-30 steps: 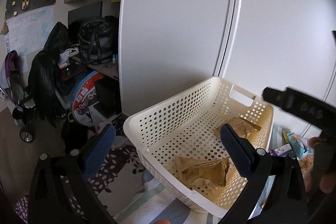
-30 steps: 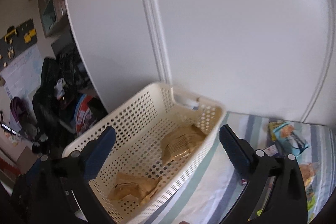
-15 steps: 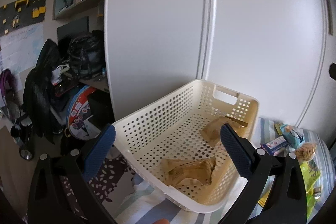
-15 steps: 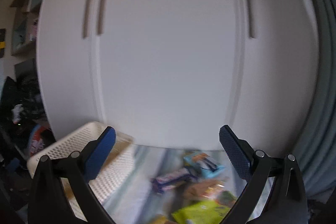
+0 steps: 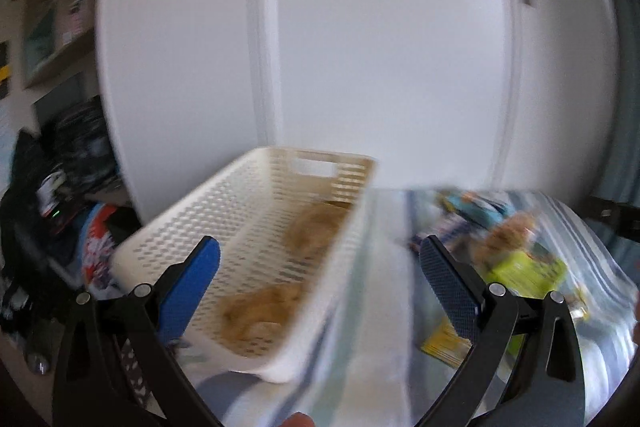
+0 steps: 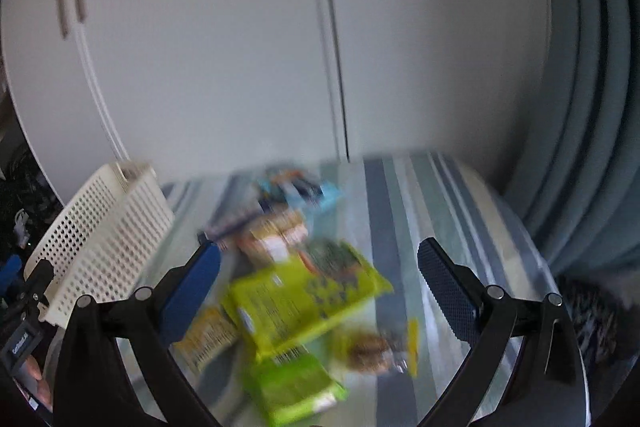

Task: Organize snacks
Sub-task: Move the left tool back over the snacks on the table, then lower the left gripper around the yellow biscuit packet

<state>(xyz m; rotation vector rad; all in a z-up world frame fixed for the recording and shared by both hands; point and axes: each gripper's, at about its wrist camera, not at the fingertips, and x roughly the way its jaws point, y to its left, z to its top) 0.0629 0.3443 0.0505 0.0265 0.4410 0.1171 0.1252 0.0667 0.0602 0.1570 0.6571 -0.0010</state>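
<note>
Both views blurred. Left gripper [image 5: 320, 263] held wide apart, empty, over the near right wall of the basket [image 5: 256, 195]; blue left pad [image 5: 192, 287] in line with the basket's near left corner, dark right pad [image 5: 450, 287] out over the striped cloth [image 5: 372, 307]. Two tan packets [image 5: 260, 307] inside the basket, one near the front, one [image 5: 316, 227] toward the back, both between the pads in this view but lower and farther. Loose snacks to the right of the basket, well outside it: a lime pack [image 5: 524, 271], a yellow pack [image 5: 444, 343] behind the right pad.

Right gripper [image 6: 318, 271] also spread wide, gripping nothing, hanging above the snack pile. Large lime bag [image 6: 304, 303] lying flat right between the fingers, nearer the left pad [image 6: 194, 291]; a smaller green pack [image 6: 292, 387] below it, a yellow-brown pack [image 6: 208, 339] by the left finger, a brownish snack [image 6: 372, 347] toward the right finger, orange and light-blue packs [image 6: 304, 195] farther back. No contact visible with any of them.

Basket at far left in the right view [image 6: 104, 235], apart from the pile, with a strip of bare cloth between. White wardrobe doors [image 6: 240, 47] close behind the far edge of the cloth; grey curtain [image 6: 592, 107] along the right. Open striped cloth right of the pile, under the right pad [image 6: 448, 287].
</note>
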